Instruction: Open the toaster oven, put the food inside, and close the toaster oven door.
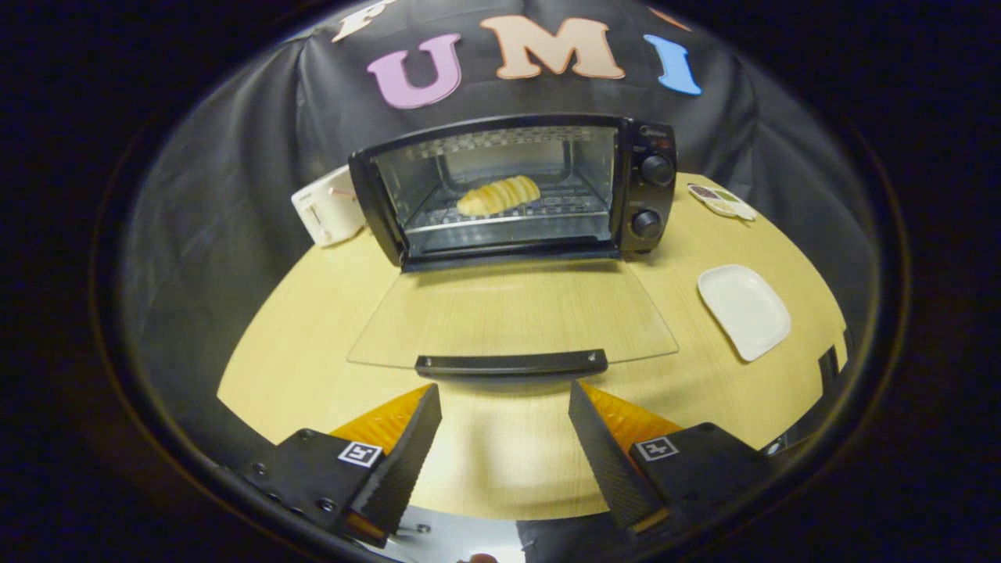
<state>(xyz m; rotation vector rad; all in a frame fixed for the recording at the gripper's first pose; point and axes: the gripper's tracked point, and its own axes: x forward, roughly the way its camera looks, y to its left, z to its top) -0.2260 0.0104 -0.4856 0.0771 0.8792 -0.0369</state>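
Tongs (504,418): spread wide and empty, just short of the door handle (511,363).
Counter (297,367): toaster oven (512,188) at its far edge, glass door (512,313) dropped flat.
Food (499,195): pale ridged pastry on the oven rack.
Next move: likely slip under the handle, lift evenly until shut.
Plate (743,310): near the right edge.
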